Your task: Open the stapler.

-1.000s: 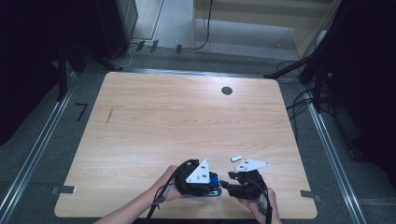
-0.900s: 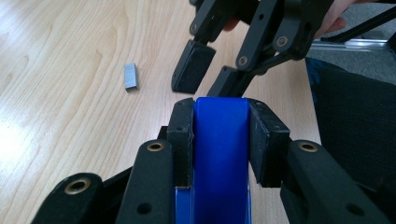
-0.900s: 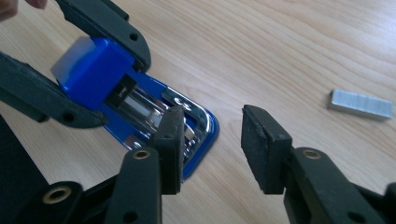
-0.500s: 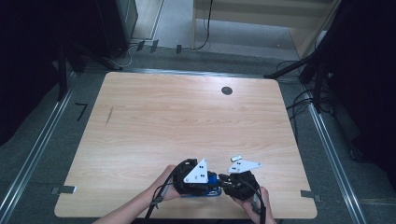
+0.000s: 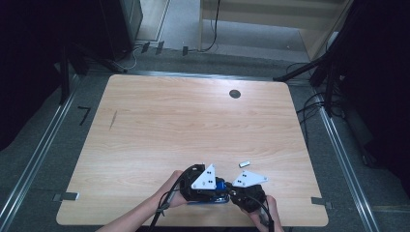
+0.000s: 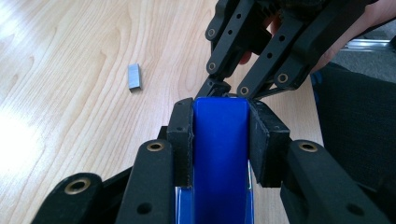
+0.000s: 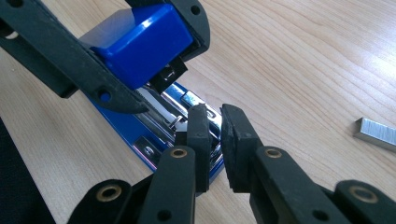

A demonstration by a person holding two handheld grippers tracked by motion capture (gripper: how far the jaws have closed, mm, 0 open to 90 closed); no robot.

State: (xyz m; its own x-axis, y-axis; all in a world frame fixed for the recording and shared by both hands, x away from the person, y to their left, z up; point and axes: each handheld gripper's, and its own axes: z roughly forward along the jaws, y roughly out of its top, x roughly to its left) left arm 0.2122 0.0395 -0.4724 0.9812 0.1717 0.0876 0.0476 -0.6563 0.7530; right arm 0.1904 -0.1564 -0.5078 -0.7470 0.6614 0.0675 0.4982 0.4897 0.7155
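In the high view, a person's two hands meet at the near edge of the wooden table (image 5: 193, 121); the left gripper (image 5: 205, 186) and right gripper (image 5: 232, 191) face each other over a blue stapler (image 5: 220, 186) that lies between them, with a small strip of staples (image 5: 244, 164) lying on the wood just beyond them, apart from both. The stapler's long axis seems to run across the table from one gripper to the other, though the tools cover most of it. In the left gripper view, the left gripper (image 6: 219, 135) has its jaws clamped on the two sides of the stapler's blue top cover (image 6: 219, 149), whose long axis runs straight away from the camera toward the right gripper (image 6: 226, 91), and the staple strip (image 6: 134, 76) rests to the left. In the right gripper view, the cover (image 7: 140, 44) is lifted and tilted up off the base, leaving the metal staple channel (image 7: 187, 109) bare; the right gripper (image 7: 212, 140) has just been closing, its jaws now nearly together at the channel's near end, and whether they pinch a metal part there cannot be told. The step in hand looks like opening the stapler for reloading. The next move probably calls for holding the cover up steadily while the right gripper fetches the staple strip (image 7: 376, 133) and lays it lengthwise into the channel.
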